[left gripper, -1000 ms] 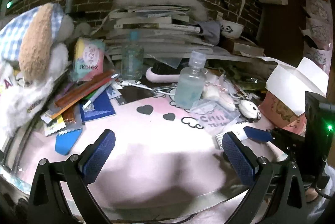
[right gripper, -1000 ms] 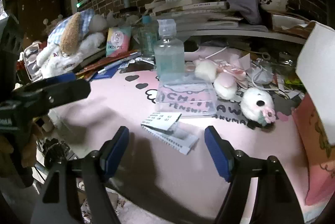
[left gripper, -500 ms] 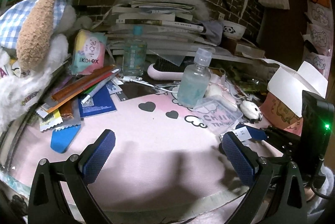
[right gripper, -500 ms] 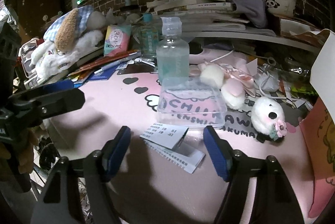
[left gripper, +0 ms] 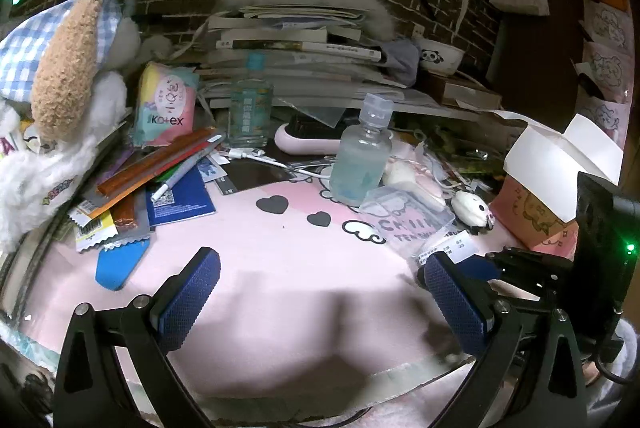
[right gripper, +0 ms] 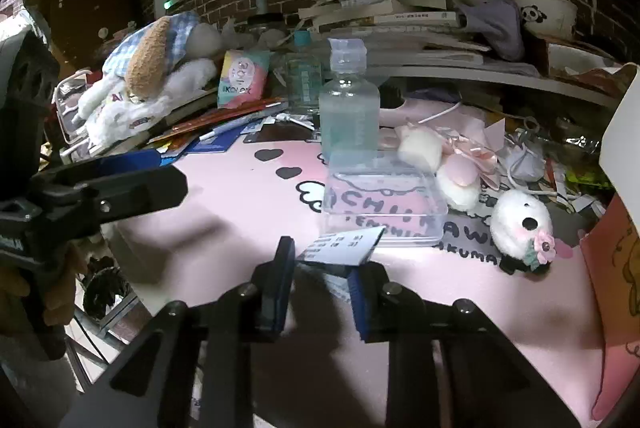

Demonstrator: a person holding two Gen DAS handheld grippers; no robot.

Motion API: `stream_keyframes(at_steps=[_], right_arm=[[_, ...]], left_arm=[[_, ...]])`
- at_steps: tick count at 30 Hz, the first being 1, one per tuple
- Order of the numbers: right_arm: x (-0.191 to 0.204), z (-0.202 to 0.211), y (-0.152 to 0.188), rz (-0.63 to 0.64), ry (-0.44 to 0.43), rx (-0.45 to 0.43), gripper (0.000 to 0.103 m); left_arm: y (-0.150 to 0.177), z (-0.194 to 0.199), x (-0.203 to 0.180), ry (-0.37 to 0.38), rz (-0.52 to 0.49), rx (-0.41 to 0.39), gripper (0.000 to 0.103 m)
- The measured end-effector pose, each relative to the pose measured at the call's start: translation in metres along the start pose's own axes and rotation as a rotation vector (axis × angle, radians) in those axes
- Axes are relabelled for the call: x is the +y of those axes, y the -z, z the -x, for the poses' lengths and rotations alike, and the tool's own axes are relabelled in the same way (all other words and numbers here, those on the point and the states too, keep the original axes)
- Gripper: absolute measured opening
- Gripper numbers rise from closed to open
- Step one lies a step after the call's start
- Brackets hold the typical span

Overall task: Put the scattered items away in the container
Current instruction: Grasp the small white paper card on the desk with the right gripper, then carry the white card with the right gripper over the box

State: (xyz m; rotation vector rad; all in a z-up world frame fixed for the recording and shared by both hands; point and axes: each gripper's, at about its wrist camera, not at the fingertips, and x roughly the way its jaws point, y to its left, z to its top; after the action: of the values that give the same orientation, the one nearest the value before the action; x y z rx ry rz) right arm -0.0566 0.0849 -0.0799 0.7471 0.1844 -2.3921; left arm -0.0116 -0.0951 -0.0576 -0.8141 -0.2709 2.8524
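Note:
A white printed paper slip point(right gripper: 340, 248) sits on the pink mat point(right gripper: 248, 212), just in front of a clear plastic box point(right gripper: 384, 204). My right gripper point(right gripper: 320, 288) is closing on the slip. Its blue pads touch the slip's near end, and its far end tilts up off the mat. A second slip under it is mostly hidden. In the left wrist view the slip point(left gripper: 452, 246) shows beside the box point(left gripper: 404, 216). My left gripper point(left gripper: 320, 300) stays open above bare mat with nothing between its fingers.
A clear bottle point(right gripper: 348, 108) stands behind the box. Right of it are a small panda plush point(right gripper: 520, 224), puffs and ribbons. A pink carton point(left gripper: 536, 212) with white flaps stands far right. Pens, packets and a plush dog point(left gripper: 60, 88) crowd the left. Stacked books point(left gripper: 296, 48) fill the back.
The right gripper's jaws have narrowed from wide open to close around the paper slip, and the slip's far end has tipped up. The left gripper has not moved.

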Motion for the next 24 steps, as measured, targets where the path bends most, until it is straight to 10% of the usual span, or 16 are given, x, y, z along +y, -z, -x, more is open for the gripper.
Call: stream_keyframes(at_steps=[24], right_arm=[[0.016, 0.093, -0.063, 0.142, 0.060, -0.233, 0.021]], left_arm=[[0.001, 0.003, -0.017, 0.007, -0.020, 0.018, 0.102]])
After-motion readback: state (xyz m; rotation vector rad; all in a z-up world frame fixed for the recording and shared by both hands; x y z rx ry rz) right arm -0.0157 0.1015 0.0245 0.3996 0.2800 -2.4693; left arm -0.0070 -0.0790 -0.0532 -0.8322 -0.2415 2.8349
